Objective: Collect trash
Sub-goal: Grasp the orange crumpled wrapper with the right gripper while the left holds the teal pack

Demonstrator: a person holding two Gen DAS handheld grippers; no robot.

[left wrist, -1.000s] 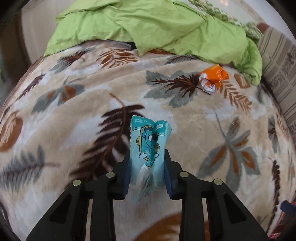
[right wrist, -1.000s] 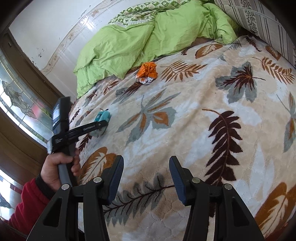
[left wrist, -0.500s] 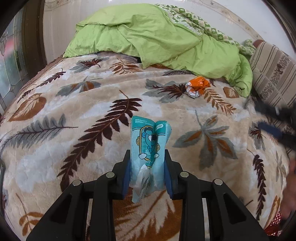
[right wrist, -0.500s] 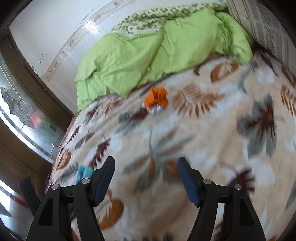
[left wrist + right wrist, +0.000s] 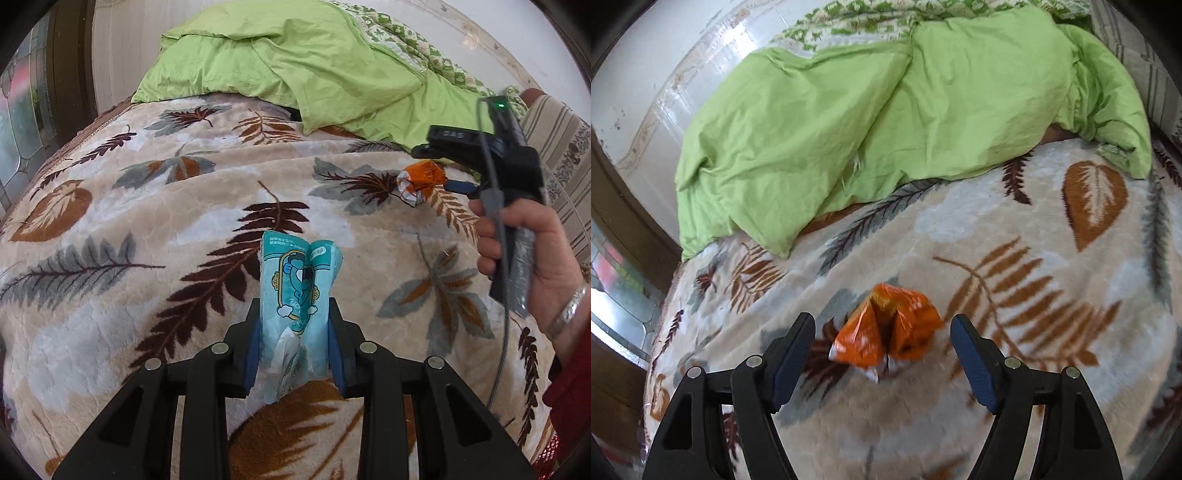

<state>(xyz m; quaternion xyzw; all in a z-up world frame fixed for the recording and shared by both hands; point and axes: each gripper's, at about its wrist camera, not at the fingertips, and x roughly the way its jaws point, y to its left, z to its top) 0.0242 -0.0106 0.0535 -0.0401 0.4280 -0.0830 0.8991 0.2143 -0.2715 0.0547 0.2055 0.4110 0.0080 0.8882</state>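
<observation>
Low in the centre of the left wrist view, the left gripper [image 5: 294, 341] has its blue pads clamped on a light blue wrapper [image 5: 297, 295], which stands upright between them, its upper half free above the fingers. The pinch is on soft, crumpled film, and the lower end looks loosely bunched, so I judge it could slide out if the hand swings or the squeeze eases. At the right edge of this view a hand [image 5: 532, 254] grips the other tool's handle, its tip reaching toward an orange wrapper [image 5: 421, 181] lying on the leaf-patterned blanket [image 5: 110, 258].

At the bottom centre of the right wrist view, the right gripper [image 5: 882, 354] has its fingers wide apart on either side of the orange wrapper [image 5: 886, 328], not touching it. The wrapper looks blurred. It rests on plush blanket [image 5: 1052, 332] below the green duvet [image 5: 886, 110] that fills the top of the frame. Risks, as I read them: closing too high would only skim the crinkled peak and flick it away; going too deep could catch blanket pile along with the foil.
</observation>
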